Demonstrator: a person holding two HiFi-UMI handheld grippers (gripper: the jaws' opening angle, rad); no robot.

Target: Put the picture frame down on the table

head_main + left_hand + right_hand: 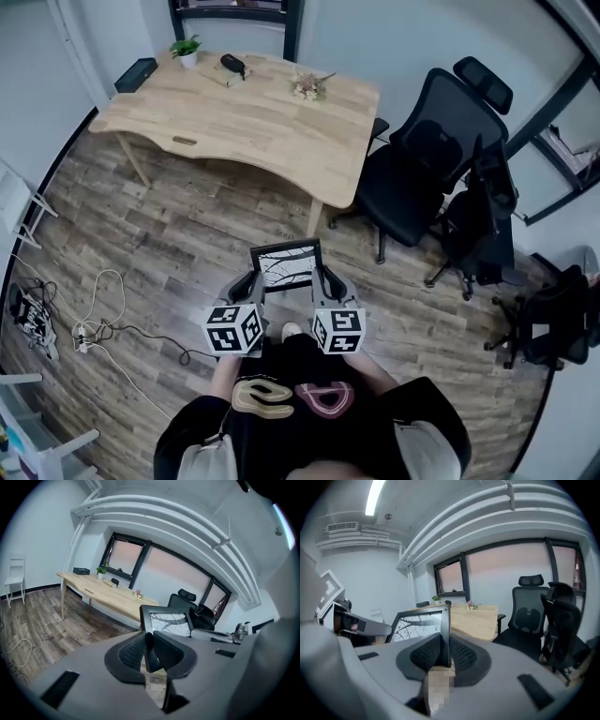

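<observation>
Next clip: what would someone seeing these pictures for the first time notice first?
The black picture frame stands out, held in the air above the wood floor just in front of the person, its left edge clamped by the left tongs and its right edge by the right tongs. Beyond it stands the light wooden table, with a small potted plant at its far edge. Black office chairs crowd the right side.
</observation>
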